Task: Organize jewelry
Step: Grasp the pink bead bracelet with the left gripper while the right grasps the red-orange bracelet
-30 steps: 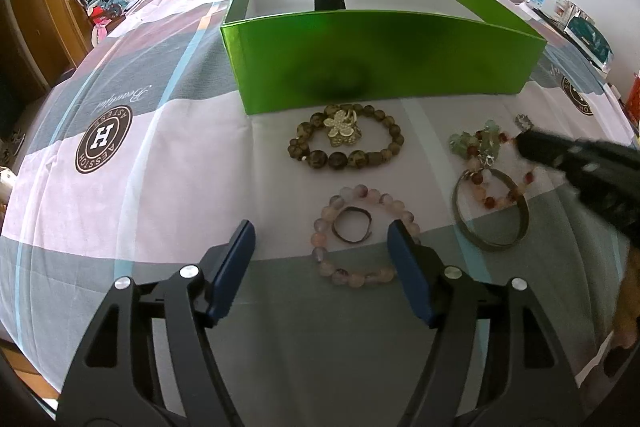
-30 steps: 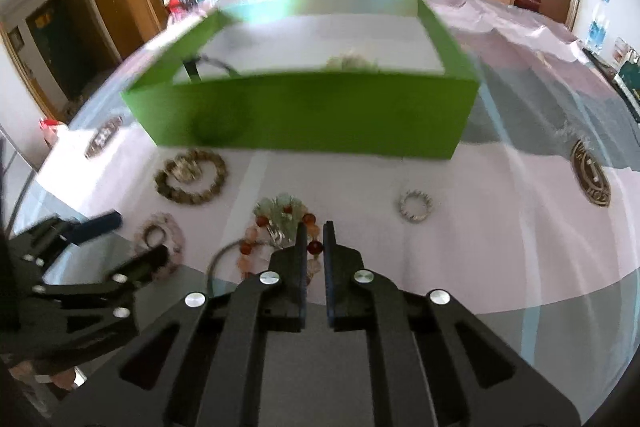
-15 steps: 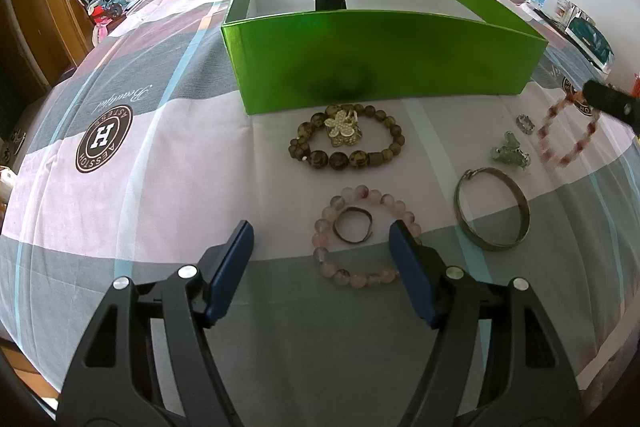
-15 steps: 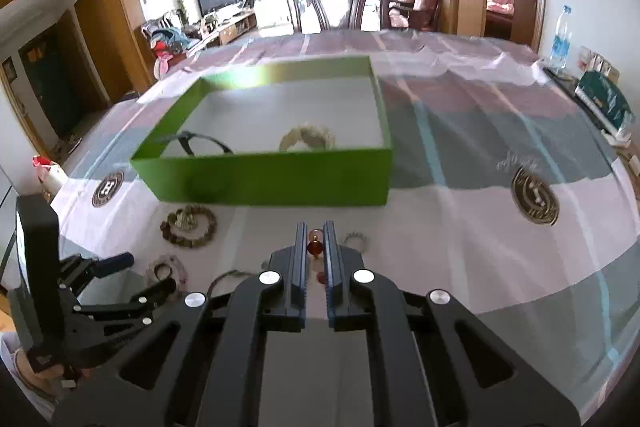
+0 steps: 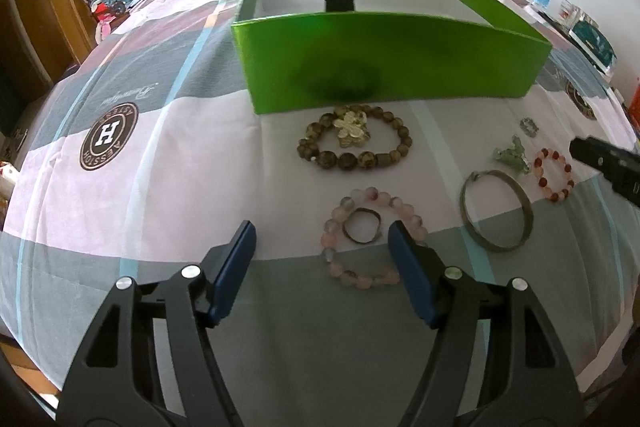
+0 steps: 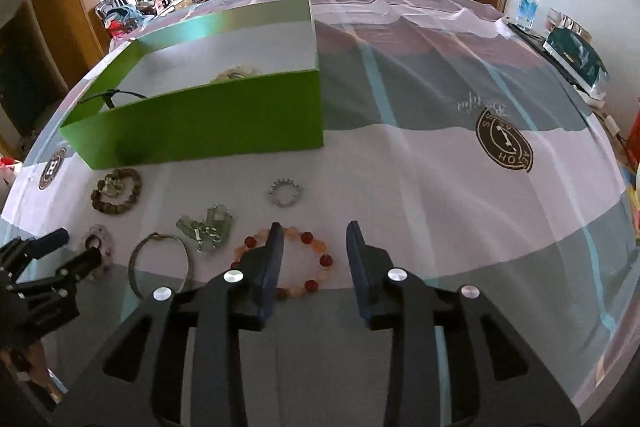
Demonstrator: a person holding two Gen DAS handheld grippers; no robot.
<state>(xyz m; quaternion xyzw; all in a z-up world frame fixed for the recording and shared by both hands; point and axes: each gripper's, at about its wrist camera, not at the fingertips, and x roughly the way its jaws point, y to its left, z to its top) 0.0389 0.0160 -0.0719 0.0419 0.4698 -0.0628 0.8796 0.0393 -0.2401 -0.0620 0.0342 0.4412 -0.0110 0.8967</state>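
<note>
Right wrist: bracelet [image 6: 298, 263] under (opening) jaws

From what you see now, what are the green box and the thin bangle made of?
Green box: likely glossy cardboard; thin flat walls, rainbow sheen on the inside wall. Thin bangle: seems dull grey metal; slim rigid hoop with a faint shine.

The tablecloth [image 6: 440, 211] right of the red bead bracelet [image 6: 308, 263] lies free, while the green box [image 6: 208, 123] blocks the far left side.
</note>
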